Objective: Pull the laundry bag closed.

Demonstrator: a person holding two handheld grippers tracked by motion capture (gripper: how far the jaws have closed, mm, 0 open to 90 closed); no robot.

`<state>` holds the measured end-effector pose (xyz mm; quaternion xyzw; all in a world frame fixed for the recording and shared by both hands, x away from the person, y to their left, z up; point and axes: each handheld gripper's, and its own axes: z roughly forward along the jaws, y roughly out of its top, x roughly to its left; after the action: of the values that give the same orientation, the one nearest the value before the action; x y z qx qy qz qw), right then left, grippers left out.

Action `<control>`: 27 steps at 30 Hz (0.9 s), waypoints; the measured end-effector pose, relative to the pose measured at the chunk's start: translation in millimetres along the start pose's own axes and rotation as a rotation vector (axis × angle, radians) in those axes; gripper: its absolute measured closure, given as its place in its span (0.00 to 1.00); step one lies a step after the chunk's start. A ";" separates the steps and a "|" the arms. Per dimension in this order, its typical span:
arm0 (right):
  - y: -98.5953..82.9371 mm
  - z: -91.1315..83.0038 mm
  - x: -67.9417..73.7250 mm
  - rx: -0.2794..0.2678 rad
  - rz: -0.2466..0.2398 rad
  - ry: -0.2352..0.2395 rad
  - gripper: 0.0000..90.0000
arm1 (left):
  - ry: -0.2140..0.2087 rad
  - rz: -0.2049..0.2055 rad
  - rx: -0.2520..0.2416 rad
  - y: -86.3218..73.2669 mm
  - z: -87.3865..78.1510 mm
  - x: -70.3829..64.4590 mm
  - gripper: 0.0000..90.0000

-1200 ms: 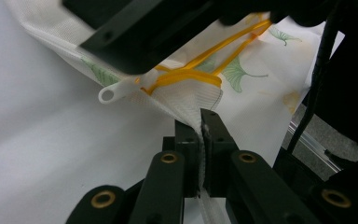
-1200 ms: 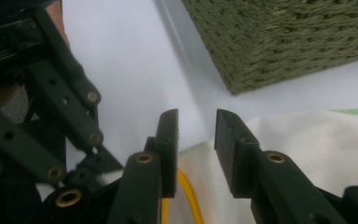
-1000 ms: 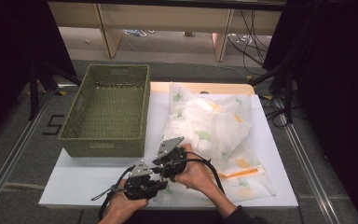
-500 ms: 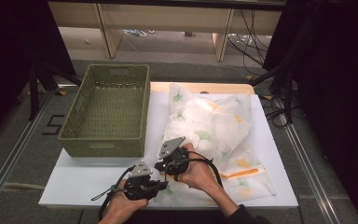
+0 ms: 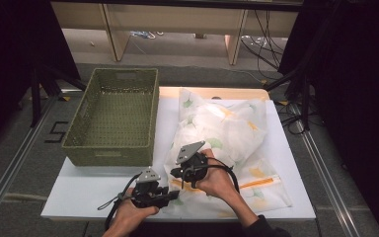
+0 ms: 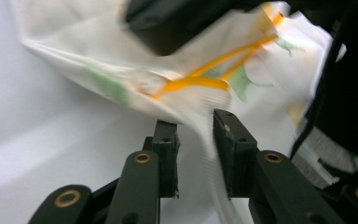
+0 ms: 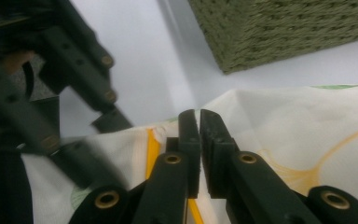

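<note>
Right gripper [image 7: 199, 116] pinches bag [image 7: 307, 126] — zipper pull hidden between jaws.

The basket [image 5: 112, 118] stands on the table [image 5: 89, 187] left of the bag [image 5: 227, 133], both tongs at the bag's near edge.

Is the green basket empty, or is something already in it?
Empty. In the high view the basket shows bare woven floor, and the white bag lies beside it on the table.

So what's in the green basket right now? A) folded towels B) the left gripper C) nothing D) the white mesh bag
C: in the high view the green basket shows only its bare woven floor, while the white mesh bag lies beside it on the table, with the left gripper at the bag's near edge.
</note>
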<state>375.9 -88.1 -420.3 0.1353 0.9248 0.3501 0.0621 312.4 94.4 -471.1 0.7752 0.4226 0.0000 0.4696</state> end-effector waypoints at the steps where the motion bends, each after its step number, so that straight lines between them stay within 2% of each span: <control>1: 0.0 -1.7 -1.0 0.001 -0.005 0.001 0.98 | 0.007 -0.025 0.001 1.2 0.5 4.2 0.75; 2: -0.7 -2.3 -1.4 -0.003 0.000 -0.011 0.98 | -0.017 -0.053 0.010 1.7 1.1 9.6 0.73; 3: -1.2 -3.7 -2.6 -0.003 0.004 -0.012 0.97 | -0.018 -0.074 0.003 1.5 1.5 13.3 0.73; 6: -1.8 -6.2 -5.0 -0.020 0.011 -0.005 0.96 | -0.026 -0.117 -0.001 1.7 2.8 19.7 0.73; 8: -2.1 -7.7 -5.4 -0.007 0.018 -0.007 0.96 | -0.029 -0.133 -0.003 2.9 2.3 22.2 0.70; 10: -2.6 -7.9 -5.4 0.000 0.016 -0.009 0.95 | -0.027 -0.135 0.009 2.6 1.6 23.0 0.68; 13: -3.3 -6.6 -5.8 0.006 0.009 0.001 0.95 | -0.054 -0.139 0.033 1.9 4.2 21.2 0.62; 15: -3.7 -6.4 -5.3 0.013 0.005 0.002 0.95 | -0.050 -0.149 0.031 1.3 5.9 20.1 0.59; 16: -4.1 -7.1 -3.7 0.009 0.024 -0.003 0.95 | -0.048 -0.150 0.036 1.4 5.6 21.1 0.58; 17: -4.0 -8.7 -5.8 0.008 0.006 0.000 0.95 | -0.055 -0.155 0.029 1.8 5.0 21.7 0.58; 19: -5.5 -11.0 -7.0 0.004 0.026 -0.008 0.95 | -0.068 -0.142 0.020 2.3 4.2 21.6 0.66; 20: -6.2 -11.5 -8.7 -0.006 0.023 -0.012 0.95 | -0.076 -0.146 0.020 2.5 4.3 21.9 0.66; 22: -6.9 -12.2 -10.9 -0.010 0.014 -0.011 0.94 | -0.068 -0.150 0.020 2.7 5.8 22.9 0.63; 23: -7.3 -13.0 -10.3 -0.003 0.035 -0.012 0.94 | -0.064 -0.165 0.026 3.2 6.2 25.1 0.60; 24: -7.2 -12.7 -11.0 -0.004 0.024 -0.014 0.93 | -0.055 -0.188 0.023 3.8 6.1 27.2 0.54; 25: -7.2 -12.6 -10.7 -0.001 0.024 -0.013 0.93 | -0.043 -0.194 0.019 4.3 4.8 29.3 0.52; 27: -7.1 -11.5 -10.9 -0.011 0.012 -0.013 0.92 | -0.047 -0.178 0.009 4.8 2.4 31.2 0.61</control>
<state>382.3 -103.6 -416.2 0.1429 0.9216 0.3546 0.0668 336.5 112.1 -481.3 0.7364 0.4787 -0.0615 0.4741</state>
